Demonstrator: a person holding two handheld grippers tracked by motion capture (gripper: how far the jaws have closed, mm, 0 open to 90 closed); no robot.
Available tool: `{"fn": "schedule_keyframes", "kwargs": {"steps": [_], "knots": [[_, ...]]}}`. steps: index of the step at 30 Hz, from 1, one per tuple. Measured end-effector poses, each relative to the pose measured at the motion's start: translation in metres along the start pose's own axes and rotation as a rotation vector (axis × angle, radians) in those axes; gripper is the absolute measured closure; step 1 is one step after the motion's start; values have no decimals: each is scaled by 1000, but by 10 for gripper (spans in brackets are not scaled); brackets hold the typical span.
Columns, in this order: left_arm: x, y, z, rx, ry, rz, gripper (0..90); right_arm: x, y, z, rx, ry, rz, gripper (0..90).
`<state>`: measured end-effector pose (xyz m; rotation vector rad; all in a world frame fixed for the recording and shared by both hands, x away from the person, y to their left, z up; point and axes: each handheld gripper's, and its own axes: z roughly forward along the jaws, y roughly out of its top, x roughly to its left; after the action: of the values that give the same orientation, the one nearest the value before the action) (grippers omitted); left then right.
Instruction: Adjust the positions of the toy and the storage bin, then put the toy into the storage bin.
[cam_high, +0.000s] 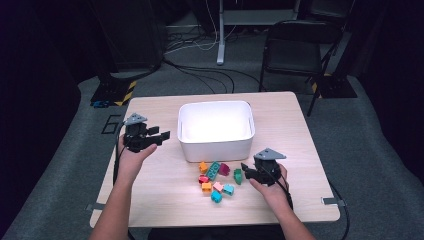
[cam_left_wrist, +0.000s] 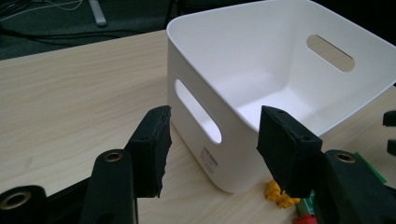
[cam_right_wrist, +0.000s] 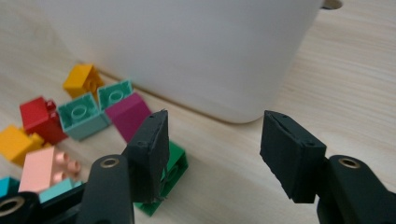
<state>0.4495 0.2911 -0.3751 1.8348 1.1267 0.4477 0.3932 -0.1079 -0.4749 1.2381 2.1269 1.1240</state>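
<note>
A white bin (cam_high: 216, 130) with handle slots stands at the middle of the wooden table (cam_high: 285, 125). In front of it lies a cluster of small toy bricks (cam_high: 216, 179). My left gripper (cam_high: 161, 134) hovers open just left of the bin; in the left gripper view its jaws (cam_left_wrist: 212, 126) frame the bin's (cam_left_wrist: 280, 79) near corner, nothing between them. My right gripper (cam_high: 246, 172) is low at the cluster's right edge, open. In the right gripper view (cam_right_wrist: 212, 135), a dark green brick (cam_right_wrist: 176, 161) lies partly under the left jaw, untouched by the pads.
Beside the green brick lie a magenta brick (cam_right_wrist: 128, 116), a teal one (cam_right_wrist: 81, 119), orange (cam_right_wrist: 81, 79), red (cam_right_wrist: 39, 119) and pink (cam_right_wrist: 42, 165) ones. Past the table's far edge stand a black folding chair (cam_high: 295, 50) and floor cables (cam_high: 200, 47).
</note>
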Motion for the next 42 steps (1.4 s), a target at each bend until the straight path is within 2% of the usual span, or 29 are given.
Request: {"fn": "schedule_keyframes", "kwargs": {"steps": [2,5,7,10,16,17,21,25,26,30,34,42], "knots": [[0,2,0,-12,-4,1,436,6,-7,6,43,16,-13,410],[1,3,-3,-16,-1,5,435,9,-8,7,49,20,-17,409],[4,2,-5,-19,2,-6,434,15,-8,9,44,18,-15,401],[7,2,-8,-29,5,-43,432,19,-10,14,54,24,-5,392],[5,2,-9,-28,4,-31,424,27,-11,24,76,17,-32,390],[5,2,-9,-27,6,-25,424,28,-11,25,85,17,-19,390],[5,1,-7,-23,5,-34,424,32,-14,30,104,13,-22,398],[5,2,-5,-10,4,-18,423,33,-15,33,126,17,-36,414],[5,1,-4,-12,7,-23,424,34,-15,34,135,18,-25,429],[5,0,-4,-11,5,-22,424,33,-16,38,151,16,-32,487],[4,-1,-6,-13,8,-22,424,32,-15,42,148,17,-41,538],[7,-3,-9,-14,23,-34,424,31,-14,44,149,29,-68,550]]}}
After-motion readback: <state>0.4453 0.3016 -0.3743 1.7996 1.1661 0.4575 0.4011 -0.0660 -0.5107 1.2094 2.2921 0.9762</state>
